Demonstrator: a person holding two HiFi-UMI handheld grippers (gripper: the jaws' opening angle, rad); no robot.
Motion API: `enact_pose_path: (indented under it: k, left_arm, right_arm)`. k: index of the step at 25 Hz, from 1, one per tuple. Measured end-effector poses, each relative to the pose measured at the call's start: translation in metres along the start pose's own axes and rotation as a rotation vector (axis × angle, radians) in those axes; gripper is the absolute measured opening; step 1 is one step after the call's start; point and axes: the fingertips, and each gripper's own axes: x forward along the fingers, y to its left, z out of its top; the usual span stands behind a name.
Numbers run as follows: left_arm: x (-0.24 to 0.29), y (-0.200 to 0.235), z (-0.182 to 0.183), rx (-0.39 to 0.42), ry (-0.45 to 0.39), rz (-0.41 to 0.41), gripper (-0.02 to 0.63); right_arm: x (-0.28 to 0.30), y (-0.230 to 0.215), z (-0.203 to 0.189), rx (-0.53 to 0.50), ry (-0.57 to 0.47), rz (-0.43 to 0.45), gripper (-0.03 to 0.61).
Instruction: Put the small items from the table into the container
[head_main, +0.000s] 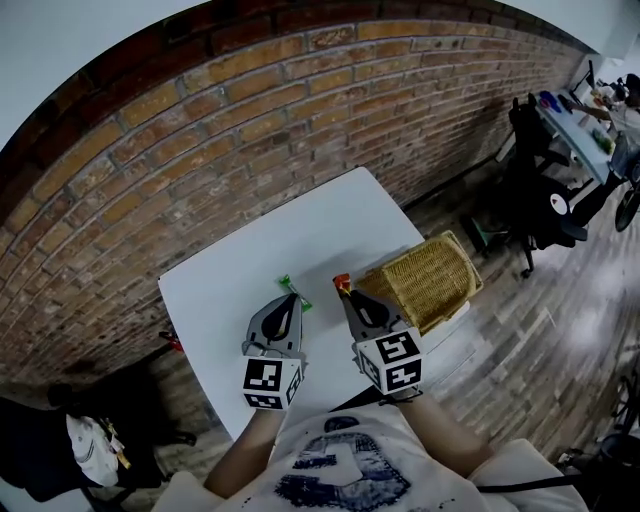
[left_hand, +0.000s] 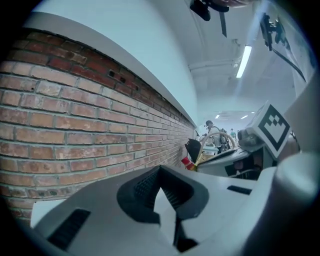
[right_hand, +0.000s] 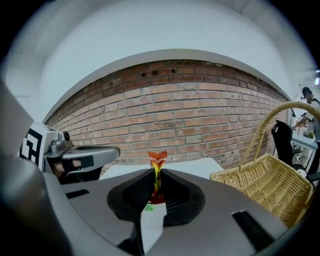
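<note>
On the white table (head_main: 300, 225), a wicker basket (head_main: 430, 275) stands at the right edge. My right gripper (head_main: 345, 290) is shut on a red-and-yellow wrapper (head_main: 342, 282) just left of the basket. In the right gripper view, the wrapper (right_hand: 157, 162) sticks up between the pads, with the basket (right_hand: 272, 187) to the right. My left gripper (head_main: 293, 296) is closed, and a thin green item (head_main: 285, 282) crosses its tip. The left gripper view shows the pads met (left_hand: 160, 172) and hides the green item. Both grippers are side by side above the table.
A brick wall (head_main: 200, 150) runs behind the table. Black office chairs (head_main: 530, 190) and a desk (head_main: 580, 120) stand on the wooden floor to the right. A dark bag (head_main: 60, 450) lies at the lower left. The person's torso is at the near table edge.
</note>
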Motion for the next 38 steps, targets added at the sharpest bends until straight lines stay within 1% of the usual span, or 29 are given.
enact_pose_path:
  k: [13, 20, 28, 34, 38]
  left_arm:
    - [0.043, -0.051, 0.011, 0.028, 0.009, -0.14, 0.046]
    - [0.056, -0.074, 0.011, 0.029, 0.006, -0.198, 0.046]
    - [0.062, -0.077, 0.008, 0.028, 0.016, -0.219, 0.046]
    - [0.064, -0.081, 0.006, 0.028, 0.026, -0.226, 0.046]
    - [0.065, -0.08, 0.005, 0.026, 0.026, -0.227, 0.046]
  right_arm:
    - [-0.045, -0.071, 0.004, 0.056, -0.036, -0.18, 0.054]
    - [-0.063, -0.094, -0.002, 0.058, -0.028, -0.253, 0.054]
    - [-0.066, -0.109, -0.013, 0.036, 0.007, -0.313, 0.054]
    - [-0.062, -0.117, -0.018, -0.004, 0.056, -0.334, 0.054]
    - [-0.06, -0.117, -0.018, -0.01, 0.085, -0.345, 0.054]
